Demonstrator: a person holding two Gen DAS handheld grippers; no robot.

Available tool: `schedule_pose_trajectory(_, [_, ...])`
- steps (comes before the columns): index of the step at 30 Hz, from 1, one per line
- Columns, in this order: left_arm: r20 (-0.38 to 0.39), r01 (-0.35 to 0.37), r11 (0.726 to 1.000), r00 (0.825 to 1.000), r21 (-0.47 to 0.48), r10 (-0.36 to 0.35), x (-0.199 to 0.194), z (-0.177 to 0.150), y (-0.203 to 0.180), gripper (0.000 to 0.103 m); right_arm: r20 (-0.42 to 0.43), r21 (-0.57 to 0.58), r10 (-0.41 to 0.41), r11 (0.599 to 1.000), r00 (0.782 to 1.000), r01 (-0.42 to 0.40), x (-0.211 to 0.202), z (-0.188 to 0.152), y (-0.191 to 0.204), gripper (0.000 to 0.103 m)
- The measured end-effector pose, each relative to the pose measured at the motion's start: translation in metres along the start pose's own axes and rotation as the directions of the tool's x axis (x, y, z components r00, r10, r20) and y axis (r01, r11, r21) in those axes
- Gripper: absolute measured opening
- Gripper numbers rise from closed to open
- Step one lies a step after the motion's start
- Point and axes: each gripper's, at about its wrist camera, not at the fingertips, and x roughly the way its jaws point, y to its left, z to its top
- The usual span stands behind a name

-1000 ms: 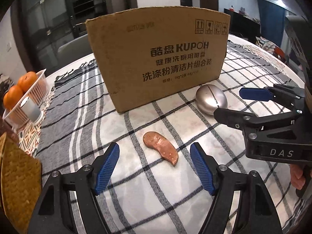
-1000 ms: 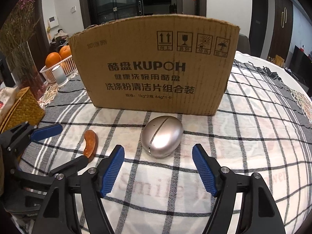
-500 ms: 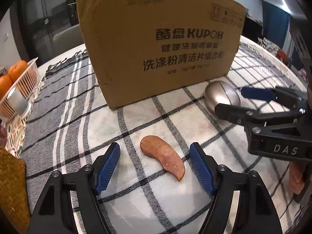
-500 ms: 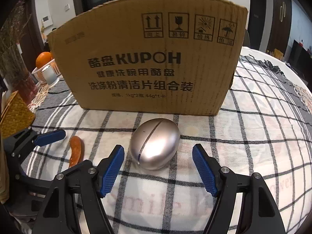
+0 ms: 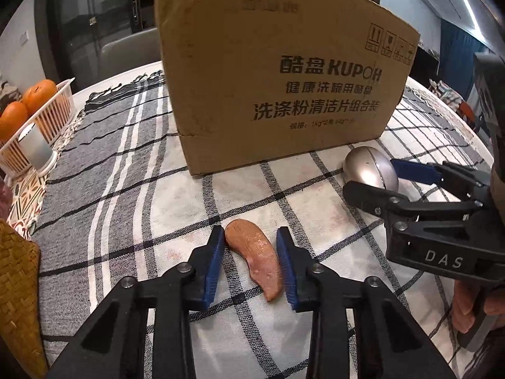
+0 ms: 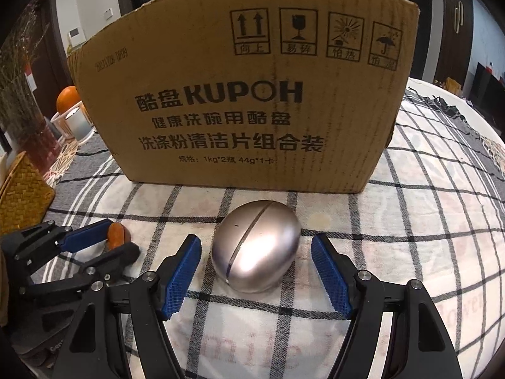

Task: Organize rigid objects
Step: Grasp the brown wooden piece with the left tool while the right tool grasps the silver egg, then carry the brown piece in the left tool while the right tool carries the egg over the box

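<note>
Your table is covered by a checked cloth (image 6: 410, 221), white with dark lines, and on it stands the biggest thing in view, a brown cardboard box (image 6: 240, 101). Its front reads "KUPOH" after two Chinese characters, with further lines of Chinese print below and a small line that includes "1kg*2" and "44g*1". Along the top right of that face sit four handling symbols: two up arrows, a wine glass, a sun and an umbrella.

At the far left you have a white basket (image 5: 47, 120) holding oranges (image 5: 41, 93), with a small white cylinder in front of it, and a woven yellow mat (image 5: 15, 300) at the edge.

In front of the box, to your right, lies the silver egg-shaped case (image 6: 255, 249), with a seam running along it. Your right gripper (image 6: 255, 271) is spread wide around it: the case lies between the two blue pads, with a gap on each side, so neither pad touches it. The body of that gripper carries the letters "DAS".

Smallest is the curved brown piece (image 5: 252, 262), flat on the cloth to the left of the case. Your left gripper (image 5: 251, 267) has just been closing, and the piece is between its jaws, the blue pads drawn in tight against its two sides, the piece resting on the cloth.
</note>
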Motion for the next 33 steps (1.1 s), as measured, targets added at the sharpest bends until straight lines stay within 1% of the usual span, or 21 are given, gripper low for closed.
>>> schedule_pose_trajectory(4, [0.004,0.005,1.0,1.0,-0.022,-0.005,-0.001,-0.001,0.003,0.03,-0.005,-0.009,-0.007,1.0,1.0,0.007,0.004,-0.001,0.002,0.073])
schedule_pose_trajectory(7, [0.002,0.02,0.999,1.0,-0.046,-0.02,-0.002,0.0,0.006,0.028,-0.01,-0.007,-0.013,1.0,1.0,0.013,0.007,-0.001,0.004,0.069])
schedule_pose_trajectory(9, [-0.002,0.026,0.997,1.0,-0.07,-0.027,-0.002,0.0,0.008,0.028,-0.016,-0.002,-0.018,1.0,1.0,0.018,0.009,-0.002,0.006,0.058])
schedule_pose_trajectory(10, [-0.001,0.026,0.996,1.0,-0.08,-0.026,-0.002,-0.001,0.009,0.028,-0.015,-0.002,-0.022,1.0,1.0,0.022,0.01,-0.002,0.007,0.058])
schedule_pose_trajectory(13, [-0.002,-0.003,0.996,1.0,-0.092,0.003,-0.003,-0.001,0.009,0.028,-0.017,0.004,-0.02,1.0,1.0,0.02,0.01,-0.003,0.007,0.058])
schedule_pose_trajectory(19, [0.031,0.014,0.991,0.999,-0.136,-0.01,-0.011,0.001,0.012,0.028,-0.02,0.031,-0.003,1.0,1.0,0.004,0.005,-0.004,0.001,0.058])
schedule_pose_trajectory(24, [0.066,0.016,0.992,0.998,-0.128,-0.007,-0.02,0.003,0.008,0.028,-0.006,0.035,0.011,0.999,1.0,-0.011,-0.006,-0.003,-0.001,0.058])
schedule_pose_trajectory(33, [0.12,0.031,0.992,0.993,-0.126,-0.016,-0.037,0.01,0.0,0.028,0.032,0.033,0.014,0.999,0.999,-0.015,-0.032,0.002,-0.005,0.057])
